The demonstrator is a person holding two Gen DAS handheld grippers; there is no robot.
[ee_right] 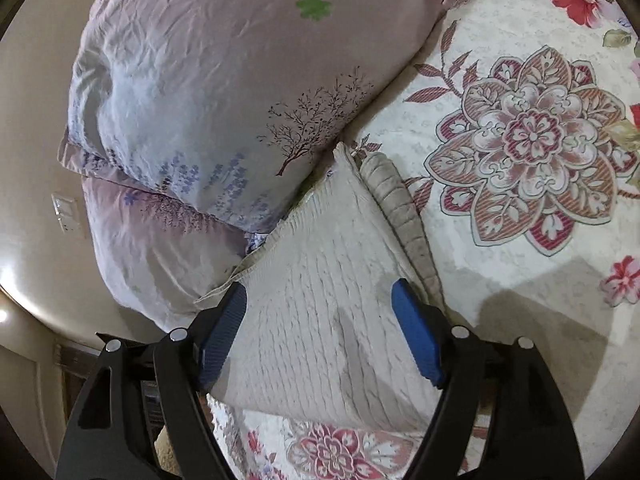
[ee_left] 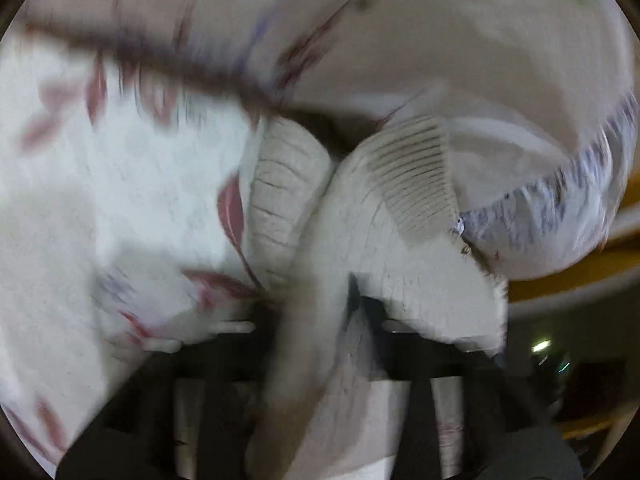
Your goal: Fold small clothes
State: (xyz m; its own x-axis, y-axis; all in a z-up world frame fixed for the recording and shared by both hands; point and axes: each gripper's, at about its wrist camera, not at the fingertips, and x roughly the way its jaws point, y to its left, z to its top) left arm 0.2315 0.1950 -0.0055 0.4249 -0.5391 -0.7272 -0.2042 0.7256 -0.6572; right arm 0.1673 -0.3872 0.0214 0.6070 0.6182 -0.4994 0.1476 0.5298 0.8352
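Observation:
A small cream knit garment (ee_right: 320, 280) with a ribbed cuff (ee_right: 396, 204) lies on the floral bedspread (ee_right: 520, 152). My right gripper (ee_right: 320, 332) is open, its blue pads (ee_right: 416, 332) spread just above the garment. In the blurred left wrist view the same garment (ee_left: 360, 248) bunches up close to the camera and drapes over my left gripper (ee_left: 320, 320). The left fingers are hidden under the cloth, which seems pinched between them.
Two lilac pillows (ee_right: 224, 92) are stacked at the bed's left, touching the garment's far corner. A beige wall with a switch plate (ee_right: 66, 212) lies beyond them. The pillow also shows in the left wrist view (ee_left: 500, 60).

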